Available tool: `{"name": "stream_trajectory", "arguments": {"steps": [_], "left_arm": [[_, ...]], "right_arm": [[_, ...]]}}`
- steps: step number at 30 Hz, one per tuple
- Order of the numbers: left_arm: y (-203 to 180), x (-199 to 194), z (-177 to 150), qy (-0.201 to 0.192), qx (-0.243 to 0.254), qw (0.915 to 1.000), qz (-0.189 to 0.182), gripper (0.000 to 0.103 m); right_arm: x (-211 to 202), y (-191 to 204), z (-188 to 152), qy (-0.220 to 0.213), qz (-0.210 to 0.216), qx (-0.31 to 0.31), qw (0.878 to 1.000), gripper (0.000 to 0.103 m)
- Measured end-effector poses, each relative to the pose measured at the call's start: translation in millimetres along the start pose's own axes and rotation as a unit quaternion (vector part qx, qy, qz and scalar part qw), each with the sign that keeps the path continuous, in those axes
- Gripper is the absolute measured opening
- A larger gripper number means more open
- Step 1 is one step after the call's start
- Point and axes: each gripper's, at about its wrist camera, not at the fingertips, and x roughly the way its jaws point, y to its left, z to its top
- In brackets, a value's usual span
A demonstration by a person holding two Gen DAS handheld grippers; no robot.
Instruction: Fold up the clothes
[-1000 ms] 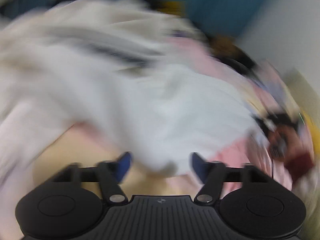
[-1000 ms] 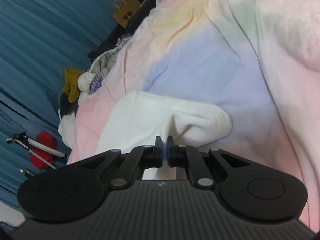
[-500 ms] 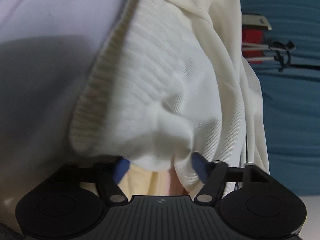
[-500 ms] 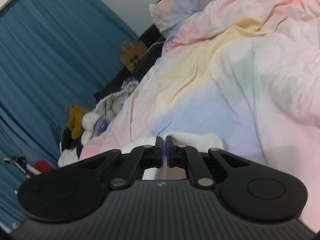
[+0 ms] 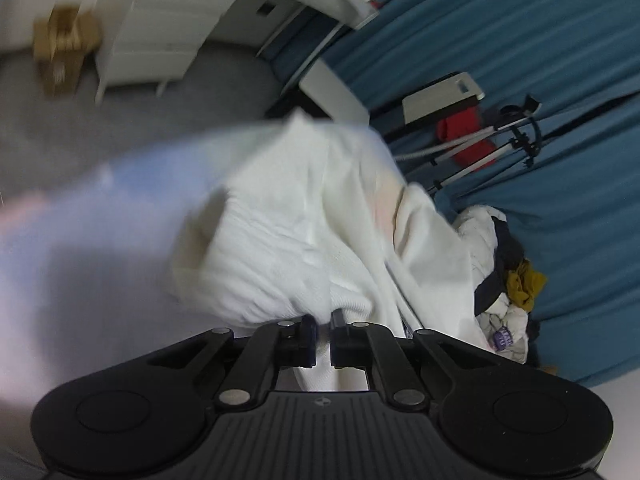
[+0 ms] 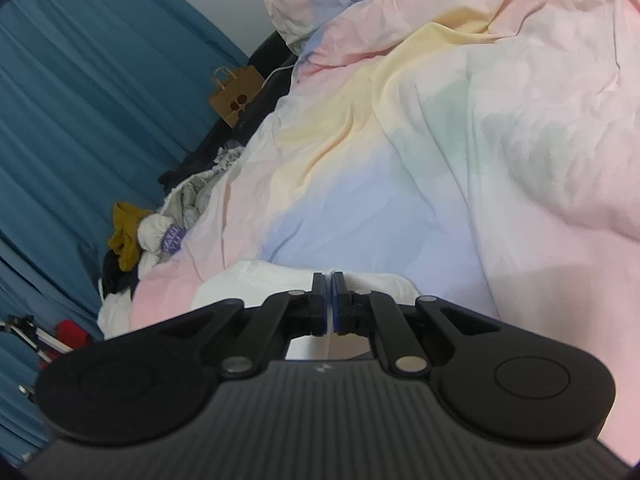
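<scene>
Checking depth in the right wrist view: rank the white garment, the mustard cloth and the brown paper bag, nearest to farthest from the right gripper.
1. White garment: at the right gripper, pinched in its shut jaws.
2. Mustard cloth: off to the left, in the clothes pile.
3. Brown paper bag: farthest, upper left by the blue curtain.

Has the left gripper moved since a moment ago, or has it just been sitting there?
Yes. The left gripper has swung: the blue curtain that filled only the right edge now spreads wider, and a white cabinet has appeared. Its jaws also closed on the white garment.

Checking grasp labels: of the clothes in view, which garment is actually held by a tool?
The white knit garment, pinched by both the left tool and right tool; the heap by the curtain lies untouched.
</scene>
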Motion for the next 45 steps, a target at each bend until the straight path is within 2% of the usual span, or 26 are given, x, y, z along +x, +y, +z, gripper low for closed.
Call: {"name": "stream_trajectory", "arguments": {"steps": [2,5,10,12,14,18,19,21,23,25,27,29,31,32,35,39,41,45], "left_arm": [[9.2,-28.5,19.0,0.02,0.01,0.9997,0.012,0.006],[32.7,-50.6,42.5,0.062,0.016,0.9972,0.04,0.006],[67.0,-45.9,57.6,0.122,0.026,0.9877,0.094,0.007],[72.0,-42.4,57.4,0.136,0.036,0.9844,0.105,0.007],[69.6,-29.5,61.3,0.143,0.053,0.9822,0.11,0.01],[64.8,-36.9,56.7,0.144,0.082,0.981,0.101,0.018],[61.6,-39.5,55.7,0.14,0.093,0.9806,0.101,0.022],[54.5,-50.2,52.1,0.129,0.123,0.9788,0.101,0.038],[46.6,-61.3,48.4,0.112,0.153,0.9763,0.104,0.067],[38.9,-78.1,43.9,0.077,0.189,0.9707,0.126,0.075],[28.2,-93.6,38.9,0.046,0.223,0.964,0.137,0.078],[17.0,-108.3,35.0,0.013,0.249,0.959,0.135,0.083],[3.0,-118.4,30.5,-0.019,0.273,0.9529,0.132,0.086],[-4.8,-122.8,28.0,-0.033,0.286,0.9491,0.128,0.089],[-38.4,-122.1,19.1,-0.059,0.339,0.9338,0.099,0.098],[-92.5,-99.1,3.7,-0.071,0.402,0.9118,0.046,0.102],[-120.3,-76.7,-1.0,-0.057,0.406,0.912,0.015,0.102],[-179.2,-17.1,-3.0,0.018,0.387,0.9204,-0.049,0.103]], "right_arm": [[-0.7,0.1,-0.7,0.006,-0.008,0.001,1.0,0.005],[-5.4,-0.7,-3.3,0.015,-0.036,0.006,0.999,0.005],[-9.4,-5.0,-11.9,0.037,-0.093,0.011,0.995,0.005],[-4.5,-6.3,-17.4,0.048,-0.117,-0.003,0.992,0.005],[-0.5,-7.8,-20.9,0.057,-0.123,-0.007,0.991,0.006],[-5.8,-0.4,-20.0,0.047,-0.123,-0.02,0.991,0.008],[-9.6,3.4,-19.5,0.039,-0.121,-0.027,0.992,0.008],[-18.3,12.4,-18.5,0.019,-0.122,-0.041,0.992,0.008],[-27.0,22.8,-16.9,-0.002,-0.127,-0.056,0.99,0.009],[-33.1,34.1,-16.9,-0.013,-0.122,-0.08,0.989,0.01],[-37.9,45.5,-18.4,-0.02,-0.117,-0.105,0.987,0.021],[-41.8,56.1,-23.2,-0.025,-0.115,-0.13,0.985,0.06],[-49.0,66.4,-28.8,-0.036,-0.108,-0.147,0.983,0.079],[-53.4,71.2,-31.0,-0.041,-0.105,-0.157,0.981,0.082],[-69.1,85.0,-38.8,-0.054,-0.08,-0.186,0.978,0.082],[-91.8,102.3,-57.6,-0.043,-0.024,-0.204,0.978,0.082],[-100.4,109.0,-70.8,-0.03,0.002,-0.208,0.978,0.082],[-105.0,122.6,-102.5,0.0,0.035,-0.233,0.972,0.082]]}}
